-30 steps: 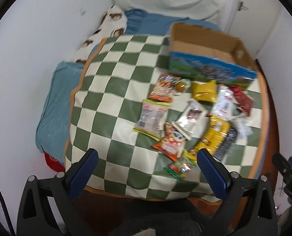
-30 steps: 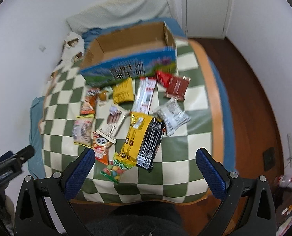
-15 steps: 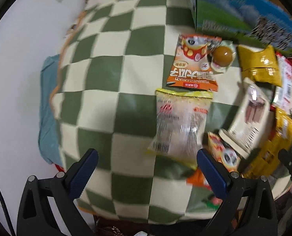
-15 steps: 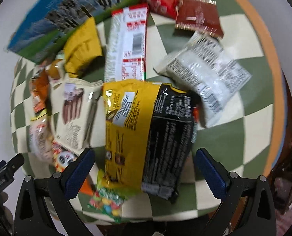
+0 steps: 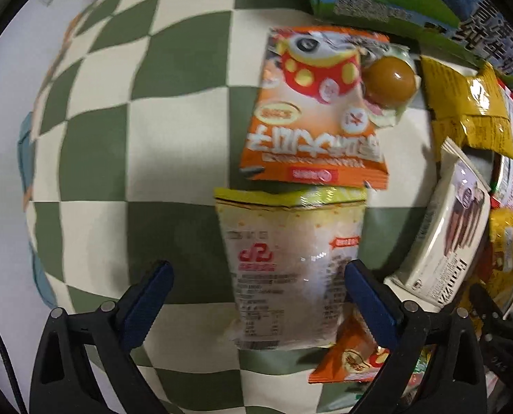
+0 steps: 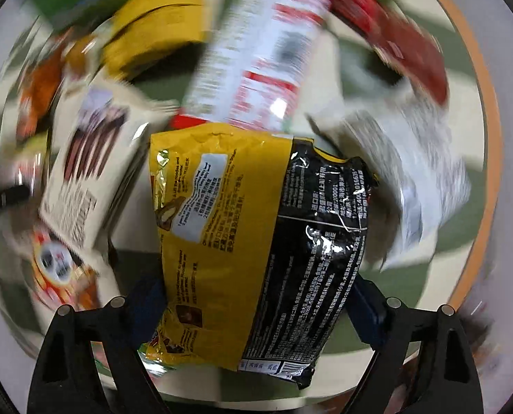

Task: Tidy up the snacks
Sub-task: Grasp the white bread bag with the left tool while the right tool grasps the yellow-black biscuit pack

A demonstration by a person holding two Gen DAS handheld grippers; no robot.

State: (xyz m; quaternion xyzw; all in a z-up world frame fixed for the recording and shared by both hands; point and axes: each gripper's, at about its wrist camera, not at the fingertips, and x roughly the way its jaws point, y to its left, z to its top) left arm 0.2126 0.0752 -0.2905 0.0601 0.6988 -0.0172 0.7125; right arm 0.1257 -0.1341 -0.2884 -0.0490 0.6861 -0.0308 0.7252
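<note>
Yellow-black packet [image 6: 256, 241] between closing right tongs [image 6: 256, 307], checkered cloth [image 5: 118, 158]

A home: snacks [image 5: 313, 117] on checkered bedding [image 5: 125, 110].

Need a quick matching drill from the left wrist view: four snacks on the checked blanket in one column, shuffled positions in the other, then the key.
Things:
1. orange packet
2. clear bag
3. brown ball
4. yellow packet

Places:
A. between the open fingers of the left gripper
B. at the right, beside the white box
C. just above the clear bag
D. against the orange packet's upper right corner

Pairs: 1-C, 2-A, 3-D, 4-B
</note>
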